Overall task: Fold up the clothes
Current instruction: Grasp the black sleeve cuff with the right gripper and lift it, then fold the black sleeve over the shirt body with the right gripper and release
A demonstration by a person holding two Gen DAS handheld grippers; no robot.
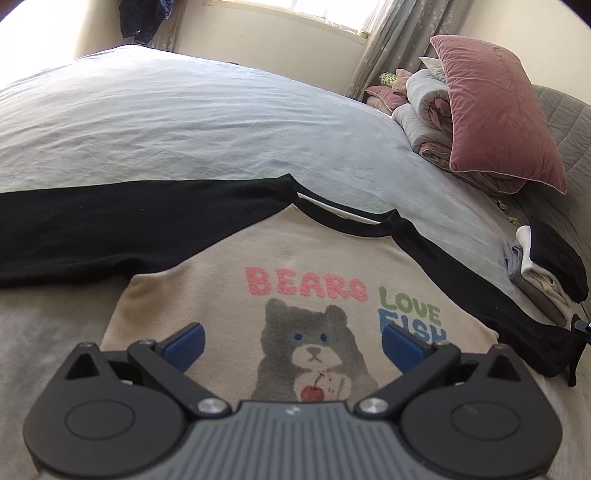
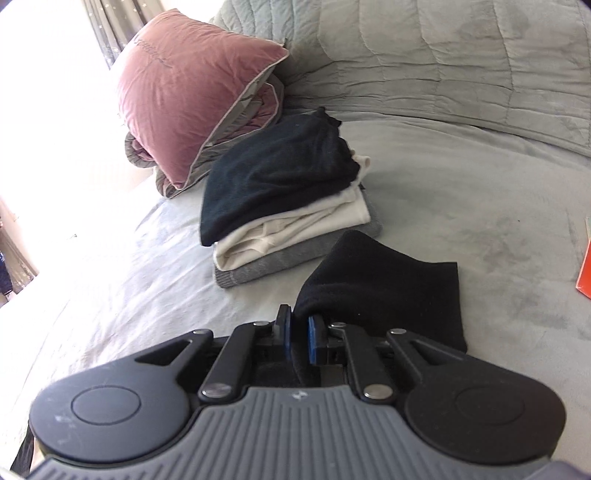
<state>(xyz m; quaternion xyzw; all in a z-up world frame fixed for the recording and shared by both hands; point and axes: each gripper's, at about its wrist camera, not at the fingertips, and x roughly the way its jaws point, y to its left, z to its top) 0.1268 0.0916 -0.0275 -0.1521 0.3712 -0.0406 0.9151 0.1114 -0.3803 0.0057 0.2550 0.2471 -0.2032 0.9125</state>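
Right sleeve pinched, left tool free over the bear sweatshirt

Our right tool is clamped on the black sleeve cuff; our left tool hovers spread wide, empty, above the sweatshirt lying flat near the bed's front edge. We should carry the cuff low across the chest, probably keeping it taut, well clear of the folded stack.

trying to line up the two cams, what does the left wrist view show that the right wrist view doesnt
Only the left wrist view: the bear sweatshirt spread flat, its left black sleeve, the window, and the open left gripper.

Only the right wrist view: the right gripper shut on the right sleeve cuff, and an orange object at the edge.

Both: the pink pillow, the folded clothes stack, the grey bedspread.
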